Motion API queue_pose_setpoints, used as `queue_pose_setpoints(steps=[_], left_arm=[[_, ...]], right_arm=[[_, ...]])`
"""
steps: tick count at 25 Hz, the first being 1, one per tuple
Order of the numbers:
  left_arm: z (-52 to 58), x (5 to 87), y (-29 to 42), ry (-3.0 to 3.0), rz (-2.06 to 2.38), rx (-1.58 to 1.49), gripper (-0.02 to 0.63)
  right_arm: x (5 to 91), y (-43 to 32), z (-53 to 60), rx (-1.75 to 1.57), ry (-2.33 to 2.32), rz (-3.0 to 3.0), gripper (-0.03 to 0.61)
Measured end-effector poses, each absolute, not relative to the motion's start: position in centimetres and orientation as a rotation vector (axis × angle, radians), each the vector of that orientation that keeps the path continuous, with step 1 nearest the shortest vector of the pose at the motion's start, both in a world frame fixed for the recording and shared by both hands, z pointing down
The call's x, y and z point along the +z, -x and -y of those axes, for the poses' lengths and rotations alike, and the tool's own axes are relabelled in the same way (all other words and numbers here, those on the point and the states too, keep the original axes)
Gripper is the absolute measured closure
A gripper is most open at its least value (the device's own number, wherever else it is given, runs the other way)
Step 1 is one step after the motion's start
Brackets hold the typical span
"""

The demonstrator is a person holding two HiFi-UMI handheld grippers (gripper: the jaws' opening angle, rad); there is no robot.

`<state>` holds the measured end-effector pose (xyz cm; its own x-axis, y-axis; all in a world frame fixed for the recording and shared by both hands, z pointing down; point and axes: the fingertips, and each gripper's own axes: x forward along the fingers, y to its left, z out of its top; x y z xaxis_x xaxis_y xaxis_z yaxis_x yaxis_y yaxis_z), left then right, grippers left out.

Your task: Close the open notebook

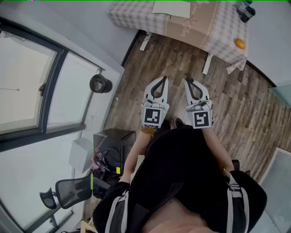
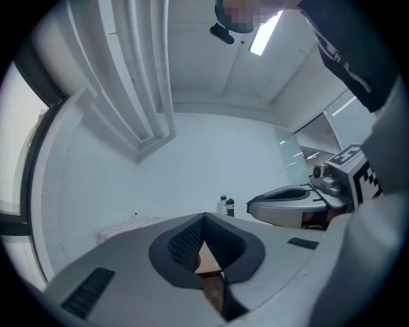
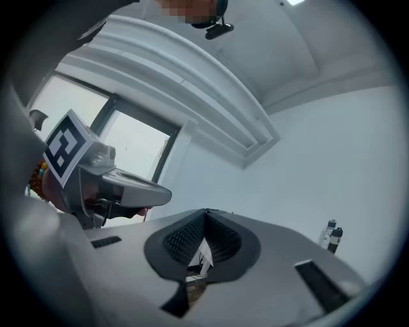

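Room: wood-plank floor (image 1: 254,109), one large window (image 1: 27,86) along the left of the head view, pale walls. One table (image 1: 132,16) under a checked cloth stands at the top of that view. One person in a black top (image 1: 182,168) stands on the floor well short of it. One office chair (image 1: 68,192) and one dark cabinet (image 1: 113,141) sit by the window side, behind the hands.

Grippers: two, held side by side at waist height, both aimed level at the table. The left gripper (image 1: 162,80) has its jaws pressed together with nothing between them; its own view shows the pads meeting at a point. The right gripper (image 1: 188,82) is in the same state, tips together and empty.

Task item: one notebook (image 1: 170,8), seen as a pale flat rectangle on the table's near half, partly cut by the top edge of the head view. It is untouched and appears to lie open. It lies straight ahead of the jaws, well apart from both. Its visible long side runs across the view, parallel to the table's near edge. The spine direction cannot be read at this range.

Judgement: the approach is not yet begun. The notebook sits slightly closer to the left gripper's line than to the right's, so the left hand looks marginally nearer. Either could reach it after stepping forward.

Small items on the table's right end: two bottles (image 1: 245,10), one orange (image 1: 239,43).
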<state>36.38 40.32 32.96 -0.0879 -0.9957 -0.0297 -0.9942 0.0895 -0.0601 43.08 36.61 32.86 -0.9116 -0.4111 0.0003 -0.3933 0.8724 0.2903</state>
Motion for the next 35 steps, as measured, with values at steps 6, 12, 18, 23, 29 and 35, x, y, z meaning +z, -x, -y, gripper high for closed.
queue_pose_setpoints(steps=[6,12,18,23,29,35], left_arm=[[-41.5,32.8,-33.0,2.136,-2.2,-0.02,0.601],[-41.5,32.6,-30.3,2.167,-2.166,0.018,0.601],[-40.1,33.0,-28.1,2.196,-2.137,0.06,0.601],[-38.6,32.5,-25.8,2.197,-2.116,0.063,0.601],[-35.7,34.5,-22.5,2.22,-2.105,-0.039,0.601],[-30.6,36.2,-17.9,2.269,-2.105,-0.119,0.601]], right_arm=[[33.6,-39.0,-38.1,-0.482,-0.708,2.898,0.572],[33.7,-36.9,-38.7,-0.545,-0.753,2.842,0.572],[33.6,-34.4,-37.8,-0.572,-0.76,2.81,0.572],[34.3,-31.5,-36.2,-0.556,-0.751,2.815,0.572],[35.7,-27.2,-32.3,-0.522,-0.759,2.831,0.572],[36.4,-23.0,-26.3,-0.483,-0.819,2.821,0.572]])
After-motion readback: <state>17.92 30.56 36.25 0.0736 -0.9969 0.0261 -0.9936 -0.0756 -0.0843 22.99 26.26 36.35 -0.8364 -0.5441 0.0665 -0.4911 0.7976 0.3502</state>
